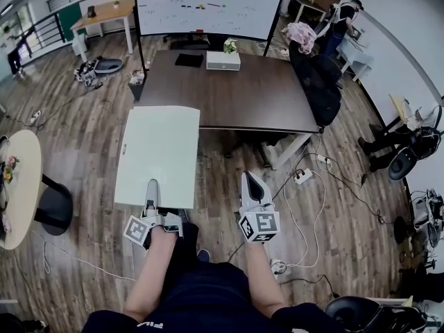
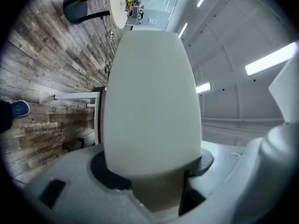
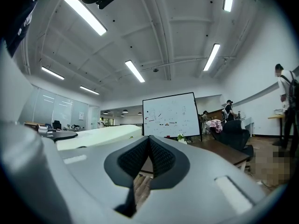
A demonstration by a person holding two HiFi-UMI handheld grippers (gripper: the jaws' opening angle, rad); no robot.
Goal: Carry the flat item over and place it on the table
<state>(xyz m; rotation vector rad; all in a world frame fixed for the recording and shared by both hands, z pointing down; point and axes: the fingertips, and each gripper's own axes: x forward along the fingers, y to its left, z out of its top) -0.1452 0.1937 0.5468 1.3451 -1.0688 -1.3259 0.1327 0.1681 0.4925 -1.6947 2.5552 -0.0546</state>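
Observation:
A pale, flat rectangular board (image 1: 158, 155) hangs level over the wooden floor, and its far corner overlaps the near left edge of the dark brown table (image 1: 243, 92). My left gripper (image 1: 150, 194) is shut on the middle of the board's near edge. In the left gripper view the board (image 2: 152, 97) fills the centre, clamped at its base between the two dark pads (image 2: 103, 172). My right gripper (image 1: 253, 186) floats to the right of the board, shut with nothing in it. Its ribbed pads (image 3: 161, 157) meet, and the board (image 3: 100, 135) shows to their left.
On the table's far side sit a white box (image 1: 223, 60), a black flat item (image 1: 189, 60) and a small plant (image 1: 229, 45). A whiteboard (image 1: 208, 5) stands behind. A black chair (image 1: 316, 78) is at the table's right; cables and a power strip (image 1: 302, 177) lie on the floor. A round table (image 1: 17, 179) is left.

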